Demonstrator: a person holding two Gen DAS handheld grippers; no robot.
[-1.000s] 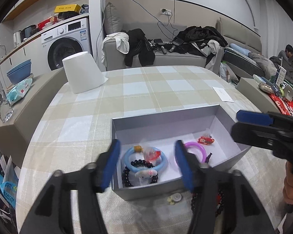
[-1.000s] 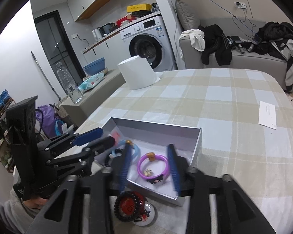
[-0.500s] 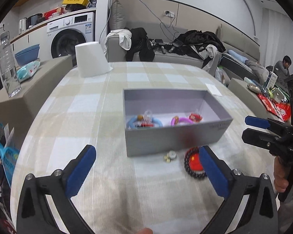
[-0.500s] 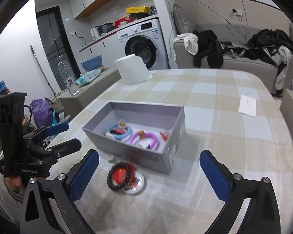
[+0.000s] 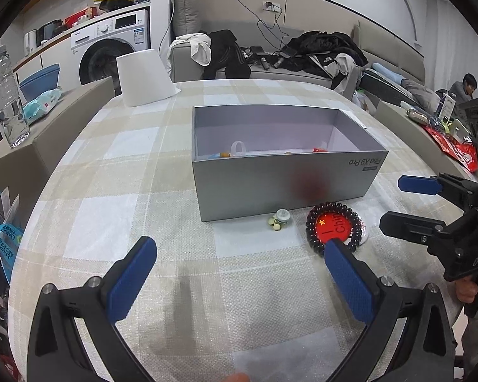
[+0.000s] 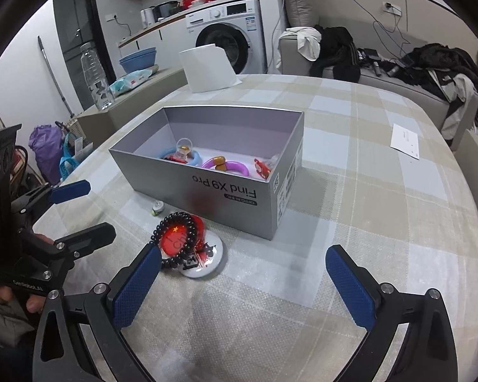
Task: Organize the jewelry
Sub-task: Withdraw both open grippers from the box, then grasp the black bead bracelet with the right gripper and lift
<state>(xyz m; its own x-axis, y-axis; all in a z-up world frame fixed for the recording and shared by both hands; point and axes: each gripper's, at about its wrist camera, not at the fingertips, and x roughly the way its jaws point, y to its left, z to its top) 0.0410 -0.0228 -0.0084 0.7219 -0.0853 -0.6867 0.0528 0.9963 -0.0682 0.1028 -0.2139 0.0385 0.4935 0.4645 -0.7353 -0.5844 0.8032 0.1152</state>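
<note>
1. My left gripper (image 5: pixel 239 256) hangs over the checked tablecloth (image 5: pixel 118 165) with jaws spread wide; nothing between the blue pads (image 5: pixel 132 278).
2. My right gripper (image 6: pixel 243 269) is likewise wide open and empty; it also shows at the right edge of the left wrist view (image 5: pixel 408 203).
3. Grey box (image 6: pixel 226 191) sits mid-table, lid off, "Find X9 Pro" printed on the near wall (upside down from here).
4. Inside the box: blue bangle (image 6: pixel 191 159), purple bangle (image 6: pixel 232 168), small red charm (image 6: pixel 262 168); other pieces are too small to tell.
5. Outside, just beside the near wall: dark bead bracelet (image 6: pixel 175 238) lying over a red round badge (image 6: pixel 178 238), with a white disc (image 6: pixel 207 264) under them.
6. Small pale green trinket (image 5: pixel 279 218) lies left of the bracelet, near the box; neither gripper touches any of it.
</note>
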